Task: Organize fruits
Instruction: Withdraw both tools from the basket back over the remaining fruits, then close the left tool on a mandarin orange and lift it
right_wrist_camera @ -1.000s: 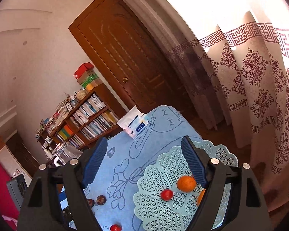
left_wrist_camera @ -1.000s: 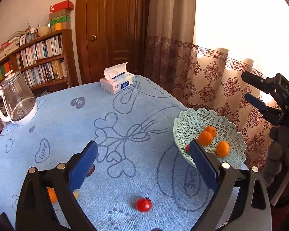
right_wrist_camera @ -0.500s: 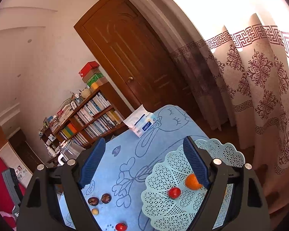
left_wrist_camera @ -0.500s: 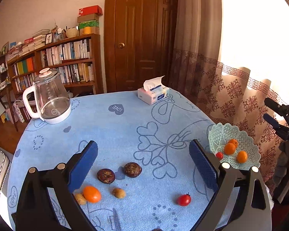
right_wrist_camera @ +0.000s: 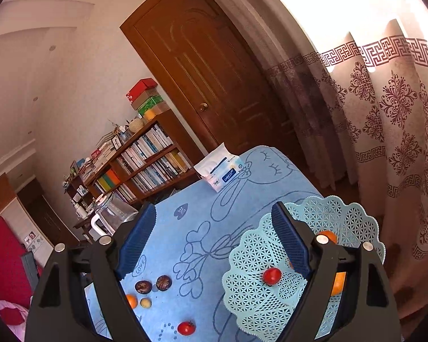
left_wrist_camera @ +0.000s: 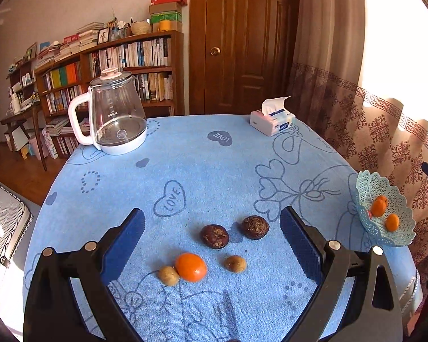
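My left gripper (left_wrist_camera: 212,229) is open and empty above loose fruit on the blue tablecloth: an orange (left_wrist_camera: 191,266), two dark passion fruits (left_wrist_camera: 214,236) (left_wrist_camera: 255,227) and two small tan fruits (left_wrist_camera: 168,275) (left_wrist_camera: 235,263). The pale-green lattice basket (left_wrist_camera: 401,235) at the table's right edge holds oranges (left_wrist_camera: 378,207). My right gripper (right_wrist_camera: 214,243) is open and empty above that basket (right_wrist_camera: 251,293), where a cherry tomato (right_wrist_camera: 272,275) lies. Another tomato (right_wrist_camera: 186,328) lies on the cloth.
A glass kettle (left_wrist_camera: 115,119) stands at the table's far left and a tissue box (left_wrist_camera: 272,119) at the far right. Bookshelves (left_wrist_camera: 114,65), a wooden door (left_wrist_camera: 242,40) and curtains (left_wrist_camera: 371,119) lie behind. The table edge runs just right of the basket.
My left gripper has swung left from the basket and tomato to over the loose fruit cluster. My right gripper has moved little and stays open over the basket.
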{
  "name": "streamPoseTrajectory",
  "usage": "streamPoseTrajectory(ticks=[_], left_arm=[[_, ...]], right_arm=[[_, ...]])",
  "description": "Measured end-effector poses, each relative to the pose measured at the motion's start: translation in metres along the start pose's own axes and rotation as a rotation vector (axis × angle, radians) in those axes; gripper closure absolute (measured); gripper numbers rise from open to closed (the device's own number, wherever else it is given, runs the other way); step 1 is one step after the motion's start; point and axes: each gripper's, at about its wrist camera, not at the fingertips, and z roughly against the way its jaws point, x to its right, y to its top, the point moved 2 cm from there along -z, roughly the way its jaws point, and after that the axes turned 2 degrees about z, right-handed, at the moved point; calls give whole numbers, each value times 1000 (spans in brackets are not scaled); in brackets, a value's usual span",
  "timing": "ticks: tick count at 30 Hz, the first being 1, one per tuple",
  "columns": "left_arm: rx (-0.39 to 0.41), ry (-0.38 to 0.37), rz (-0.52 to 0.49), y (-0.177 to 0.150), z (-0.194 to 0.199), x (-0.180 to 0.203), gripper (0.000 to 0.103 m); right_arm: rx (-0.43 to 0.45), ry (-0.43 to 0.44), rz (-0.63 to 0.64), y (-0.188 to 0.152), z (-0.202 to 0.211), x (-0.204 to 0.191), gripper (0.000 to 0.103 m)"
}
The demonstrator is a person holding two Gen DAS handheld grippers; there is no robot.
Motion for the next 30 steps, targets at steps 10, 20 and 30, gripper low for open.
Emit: streamPoseTrajectory(ticks=[10, 20, 30], left_arm=[[-84, 23, -44, -28, -33, -18, 14], [-190, -1, -11, -56, -68, -40, 40], [-226, -6, -34, -65, -88, -37, 41]], right_arm=[[-35, 11, 26, -9, -8, -10, 19], [-71, 17, 52, -17, -18, -17, 19], [-93, 24, 67, -23, -25, -22, 19]])
